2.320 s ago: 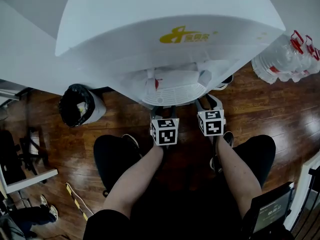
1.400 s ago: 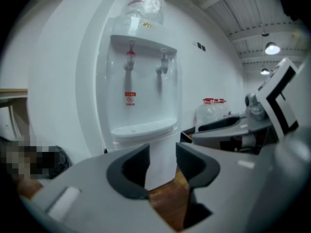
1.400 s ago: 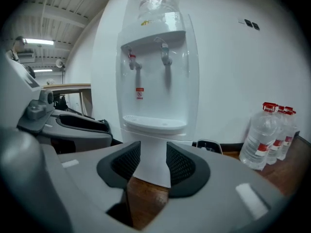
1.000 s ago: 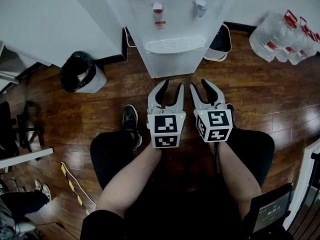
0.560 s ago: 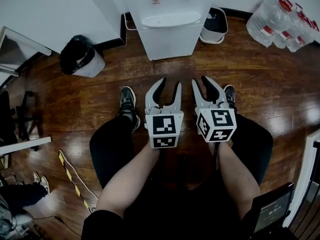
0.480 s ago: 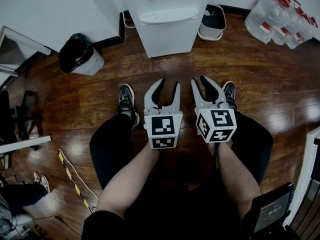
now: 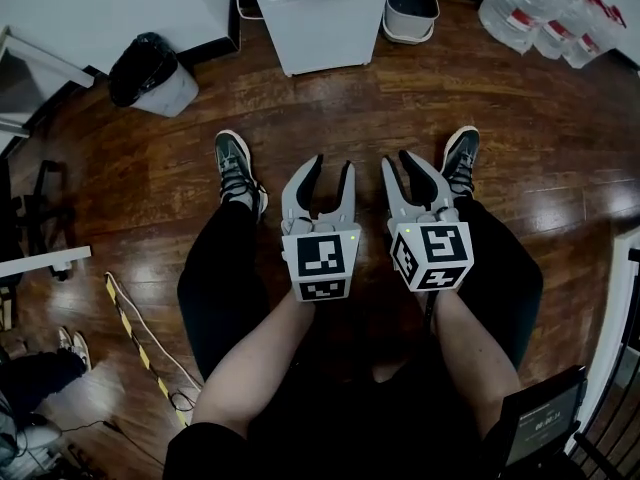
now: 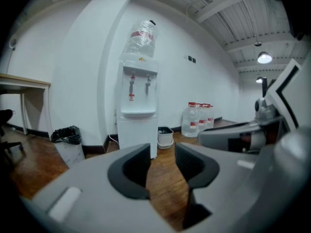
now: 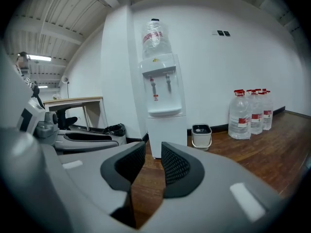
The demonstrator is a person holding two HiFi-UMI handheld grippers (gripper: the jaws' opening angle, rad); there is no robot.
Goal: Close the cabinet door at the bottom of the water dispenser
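Both forearms reach forward over the knees, one tool in each hand, side by side. The left tool [image 7: 328,168] is partly open and empty. The right tool [image 7: 403,166] is closing on nothing. The one water dispenser [image 7: 320,13] stands well ahead at the wall, its top cut off in the head view. Its cabinet door [image 9: 167,137] looks flush.

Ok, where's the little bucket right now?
In the head view the bucket stands on the floor near the top edge, just right of the dispenser, against the wall. The bottles are farther right.
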